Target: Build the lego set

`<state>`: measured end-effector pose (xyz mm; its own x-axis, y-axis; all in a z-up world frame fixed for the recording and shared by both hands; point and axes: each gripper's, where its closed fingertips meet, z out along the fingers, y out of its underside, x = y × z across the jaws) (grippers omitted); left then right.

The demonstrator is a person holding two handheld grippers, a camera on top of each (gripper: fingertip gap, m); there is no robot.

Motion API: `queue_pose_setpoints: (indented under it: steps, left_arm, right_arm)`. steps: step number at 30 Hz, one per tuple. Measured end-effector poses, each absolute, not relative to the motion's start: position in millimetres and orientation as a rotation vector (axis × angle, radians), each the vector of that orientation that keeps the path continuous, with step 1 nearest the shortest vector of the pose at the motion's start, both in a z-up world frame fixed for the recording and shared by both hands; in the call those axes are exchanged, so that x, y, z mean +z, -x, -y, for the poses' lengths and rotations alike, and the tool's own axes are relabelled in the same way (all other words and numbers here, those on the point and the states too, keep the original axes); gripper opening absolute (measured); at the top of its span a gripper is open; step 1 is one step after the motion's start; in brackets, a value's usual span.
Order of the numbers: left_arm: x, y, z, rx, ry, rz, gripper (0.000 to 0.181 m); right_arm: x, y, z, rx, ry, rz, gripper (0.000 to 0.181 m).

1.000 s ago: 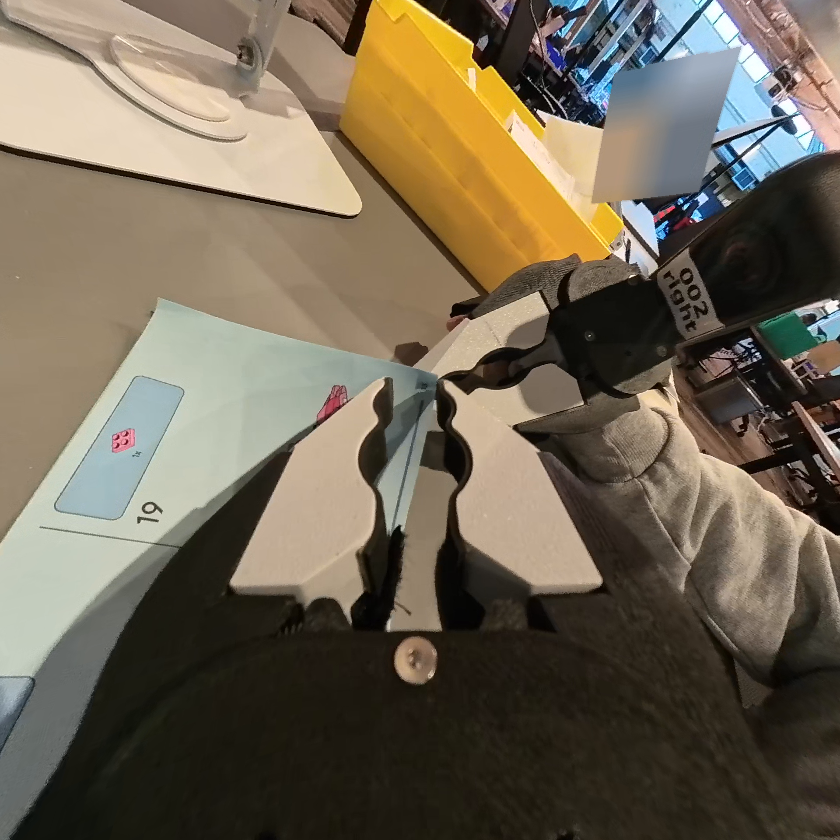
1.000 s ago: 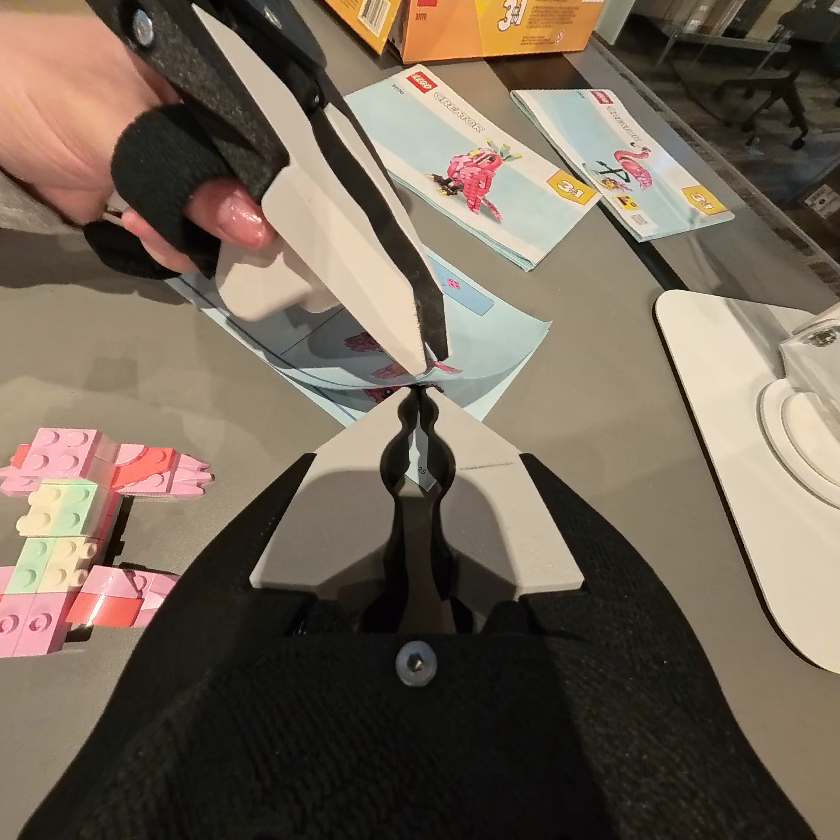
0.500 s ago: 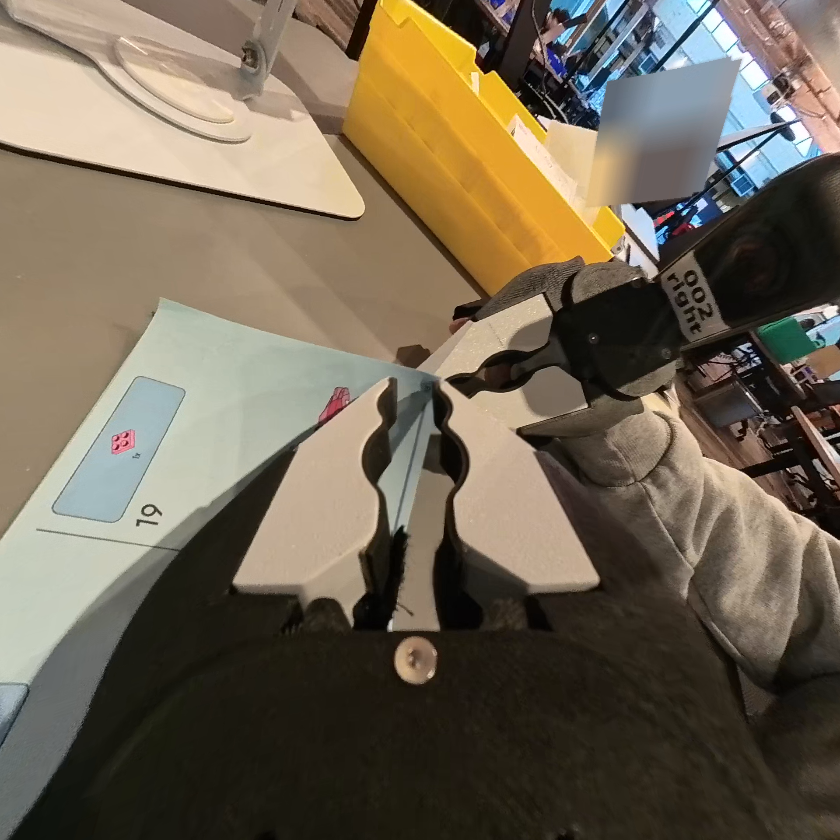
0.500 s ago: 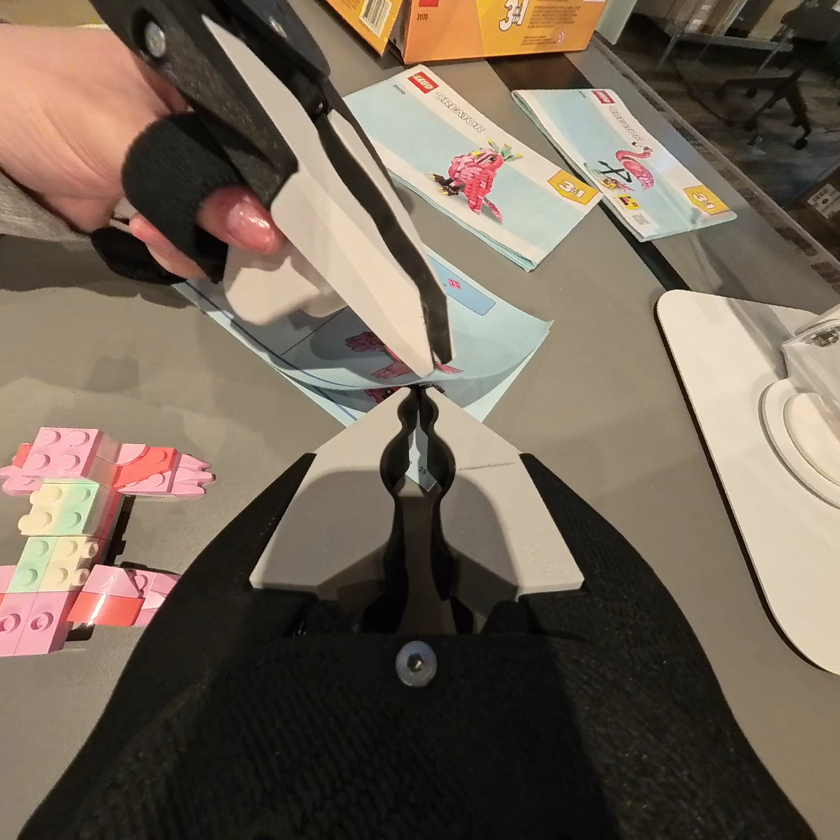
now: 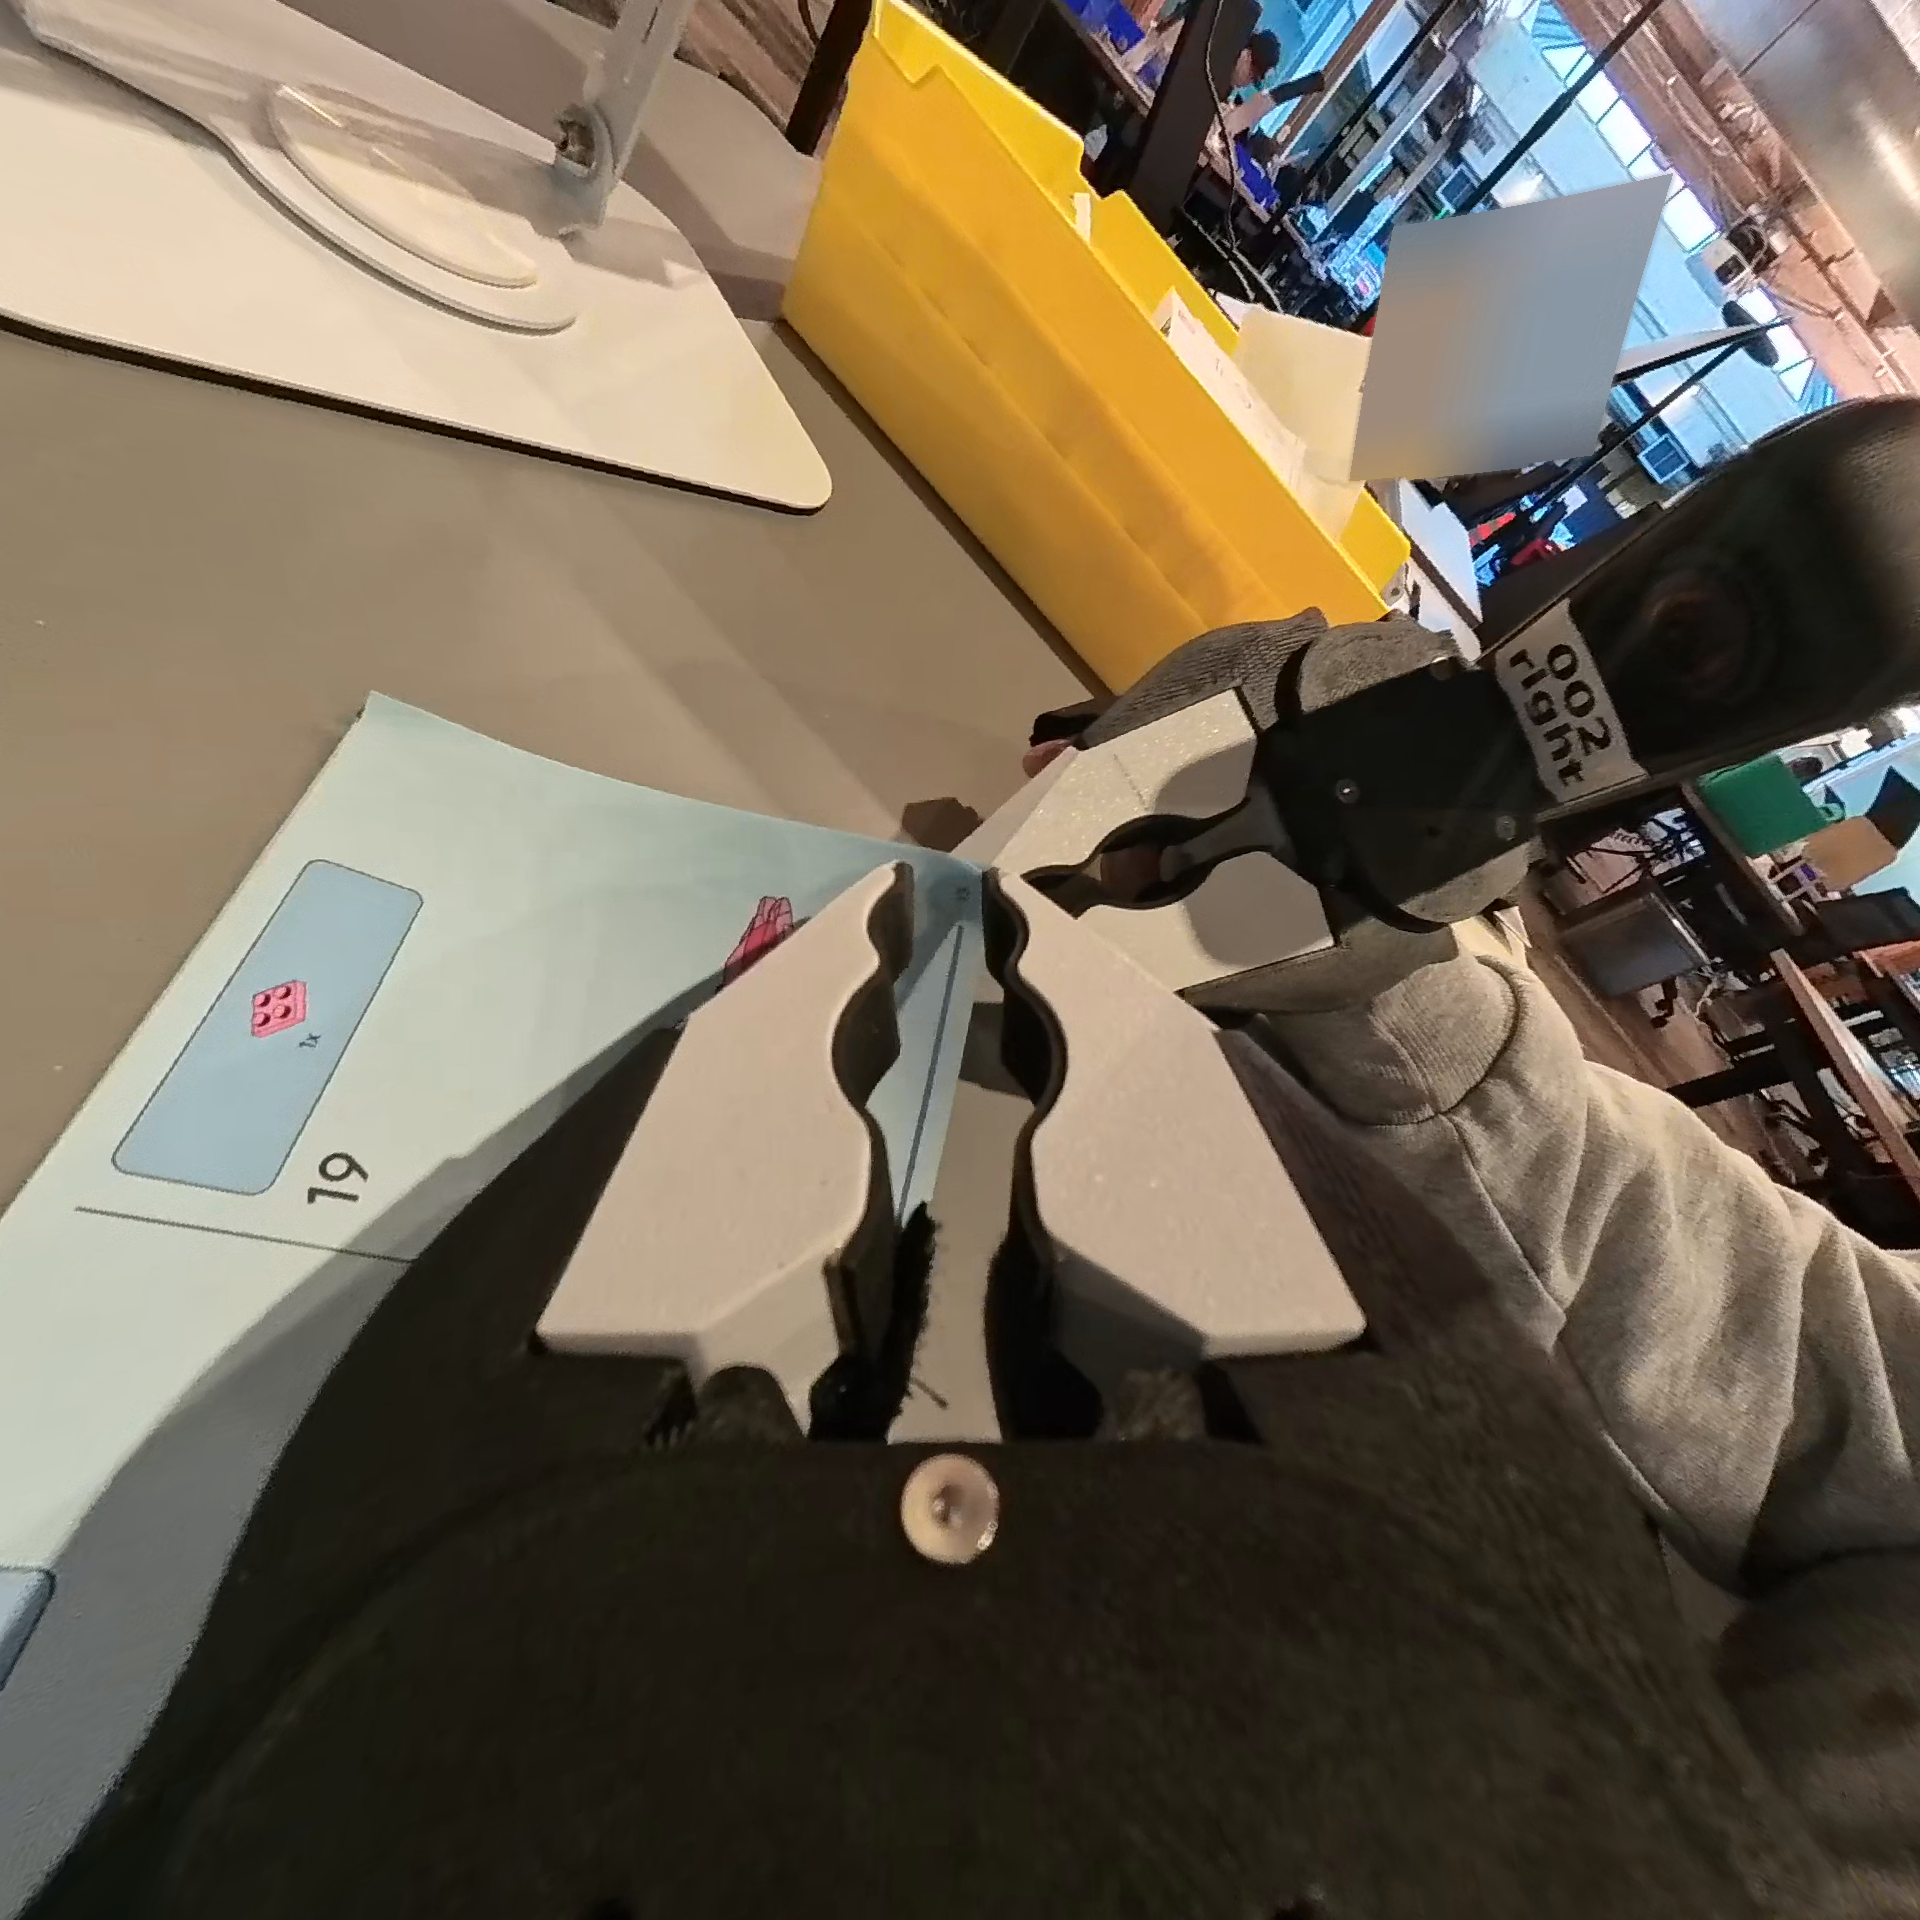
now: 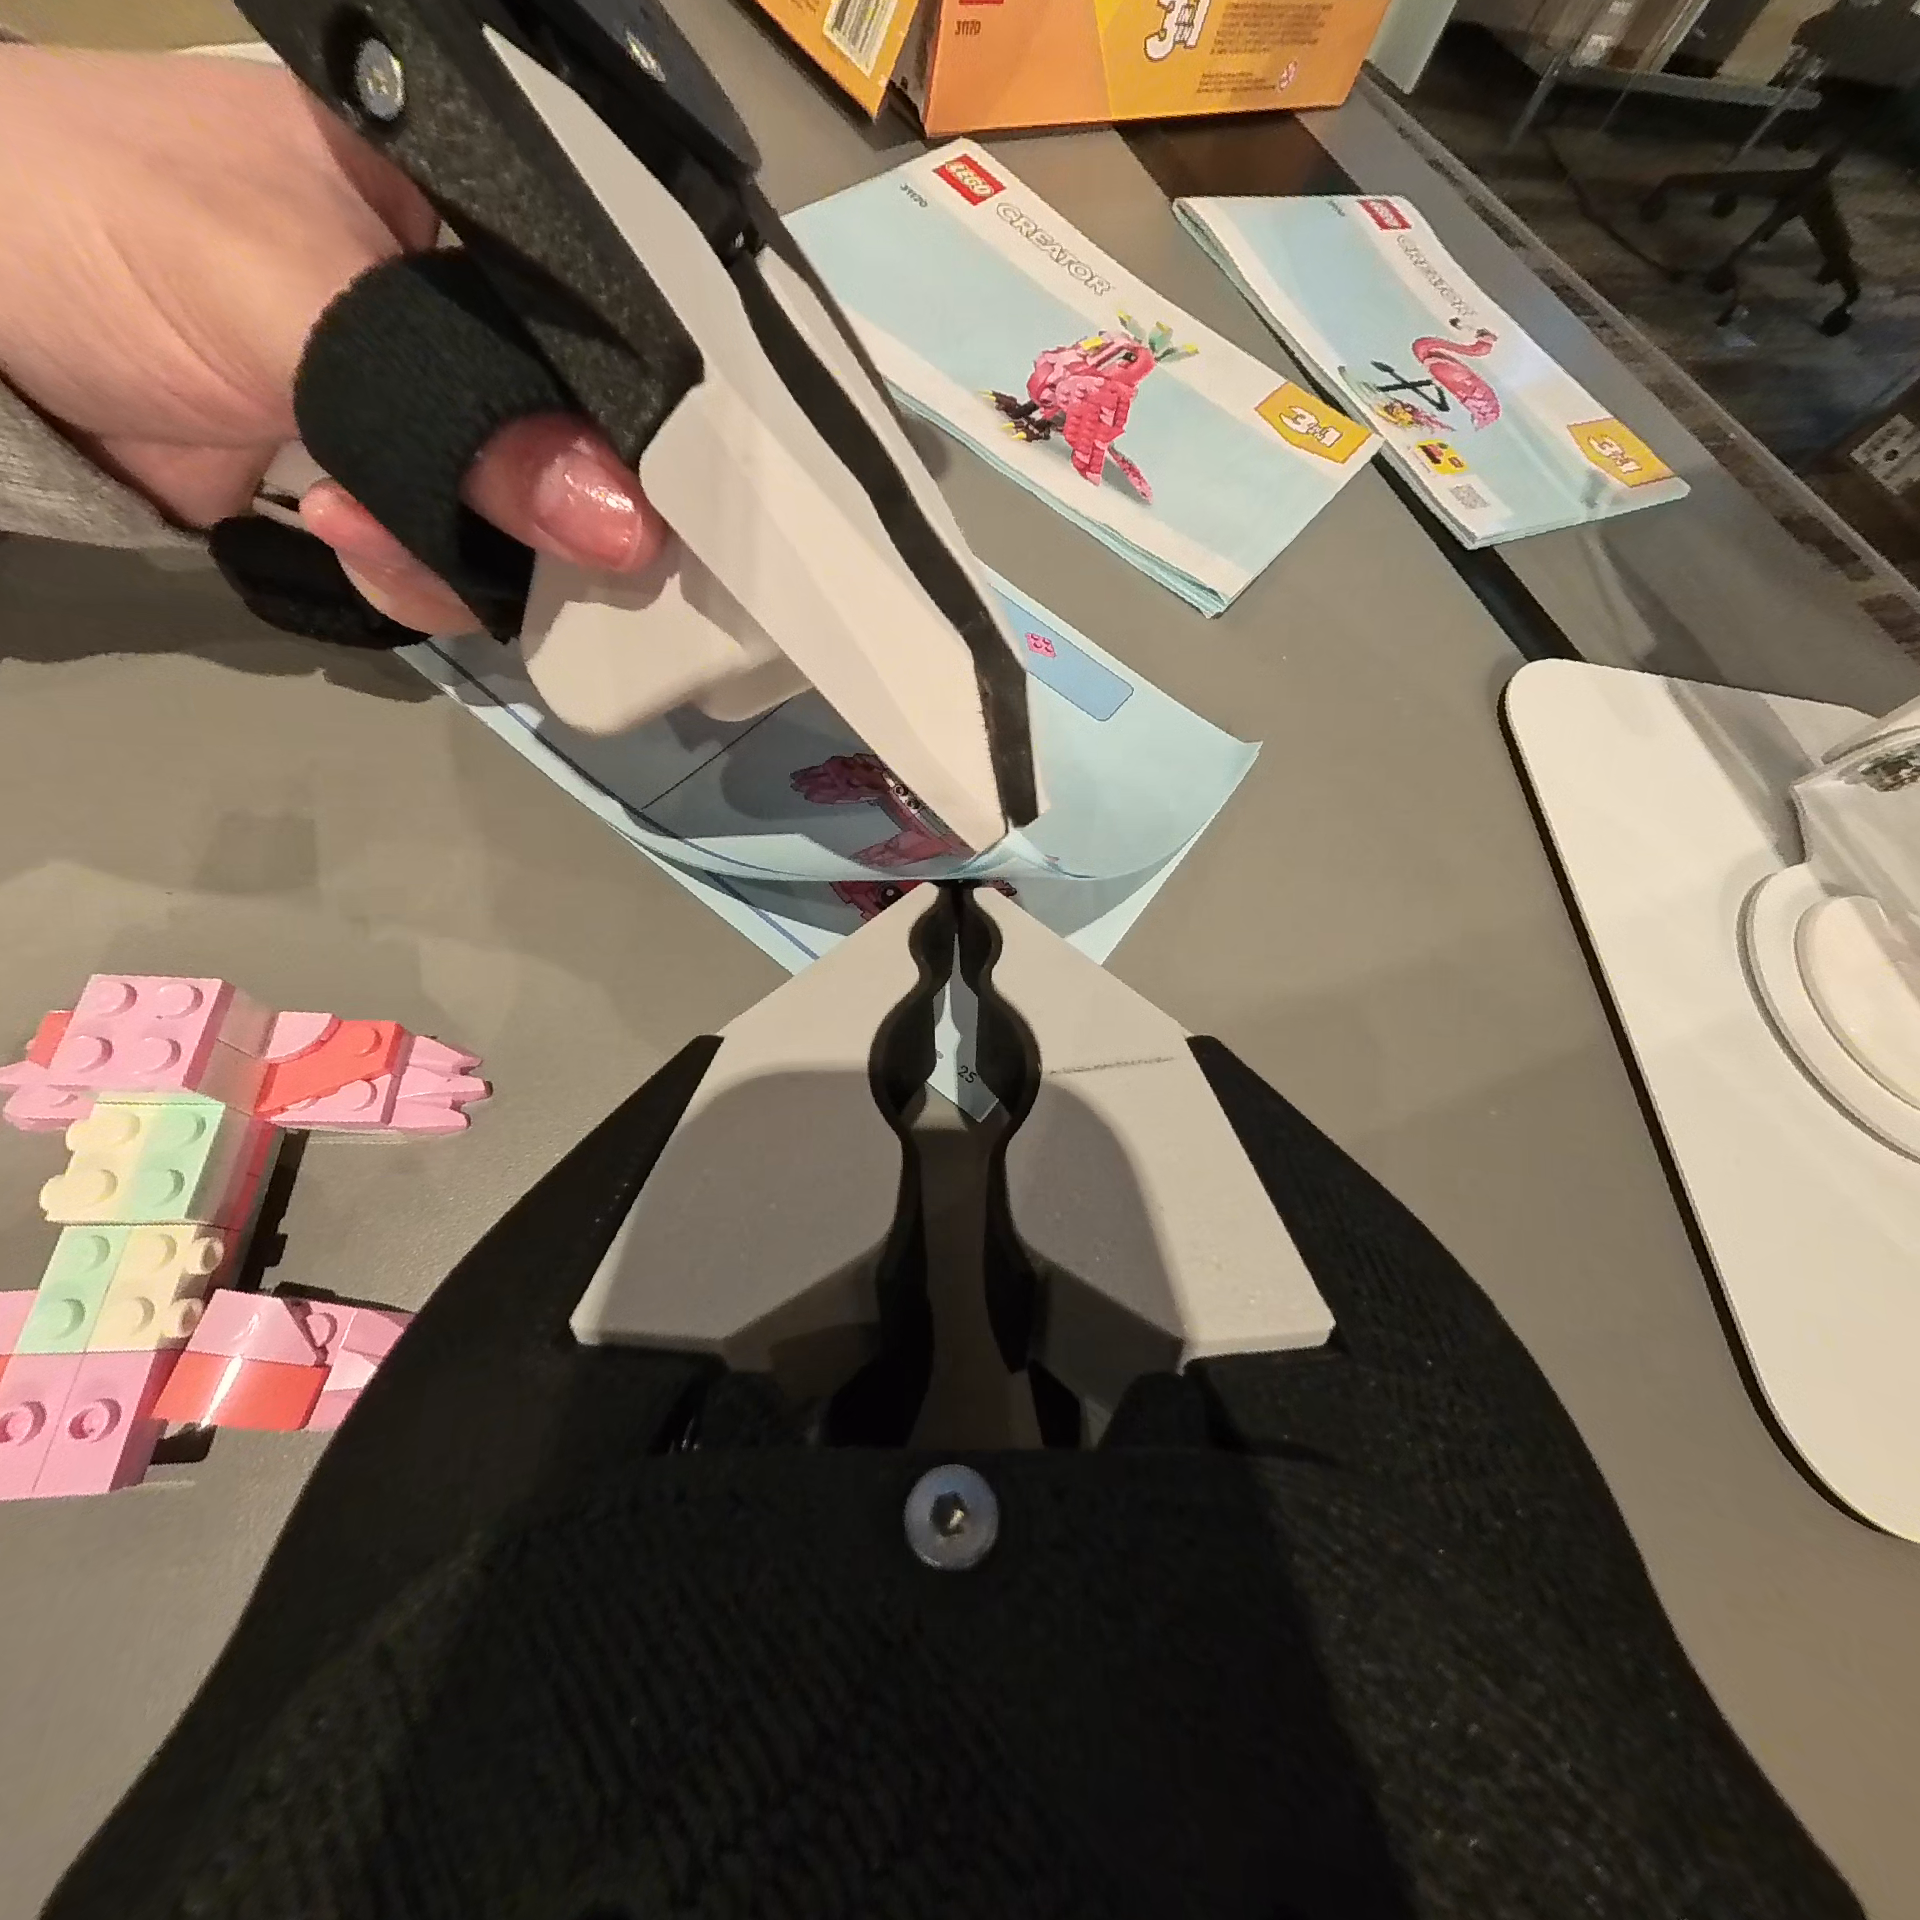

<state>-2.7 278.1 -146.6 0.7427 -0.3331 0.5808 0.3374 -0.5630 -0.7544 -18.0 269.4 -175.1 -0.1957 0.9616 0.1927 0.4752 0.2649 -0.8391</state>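
Observation:
An open light-blue instruction booklet (image 6: 1122,769) lies on the grey table; it also shows in the left wrist view (image 5: 468,935). My left gripper (image 5: 945,883) is shut on the edge of its top page and holds that page curled up; it shows from the side in the right wrist view (image 6: 1003,831). My right gripper (image 6: 956,899) is shut on the corner of the page below, tip to tip with the left one; it shows in the left wrist view (image 5: 1039,883). A partly built pink, red, mint and cream lego model (image 6: 156,1195) lies to the left.
Two closed booklets (image 6: 1091,395) (image 6: 1455,374) and an orange set box (image 6: 1091,52) lie beyond. A white stand base (image 6: 1662,987) is on the right; it also shows in the left wrist view (image 5: 416,312). A yellow bin (image 5: 1039,364) stands past the table edge. The grippers are tip to tip, or close to it.
Both grippers keep their hold on the booklet pages. The left gripper has edged slightly to the right in the right wrist view; the page stays curled up.

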Motion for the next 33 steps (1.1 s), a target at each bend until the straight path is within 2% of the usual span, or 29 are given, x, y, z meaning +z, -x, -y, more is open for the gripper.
queue_pose_setpoints:
  steps: [8,15,19,24,28,33]
  left_arm:
    - [-144.0,-4.7,-279.4,-0.894,1.986,-0.01,0.0]
    - [-150.8,0.7,-283.8,-0.785,2.022,0.003,0.0]
    - [-149.6,16.3,-283.1,-0.657,2.025,0.034,0.0]
    - [-138.0,19.6,-277.7,-0.639,1.976,0.011,0.0]
    - [-129.8,8.9,-272.8,-0.718,1.937,-0.048,0.0]
    - [-135.4,6.7,-272.4,-0.765,1.938,-0.04,0.0]
  right_arm:
    - [-175.2,18.1,-269.6,0.83,1.31,1.797,0.0]
    - [-177.0,16.7,-271.3,0.817,1.321,1.802,0.0]
    - [-182.4,10.9,-299.4,0.733,1.475,1.699,0.0]
    - [-164.6,6.8,-315.4,0.814,1.501,1.53,0.004]
    - [-161.9,10.5,-285.5,0.938,1.378,1.664,0.005]
    - [-180.2,14.8,-280.2,0.797,1.388,1.776,0.004]
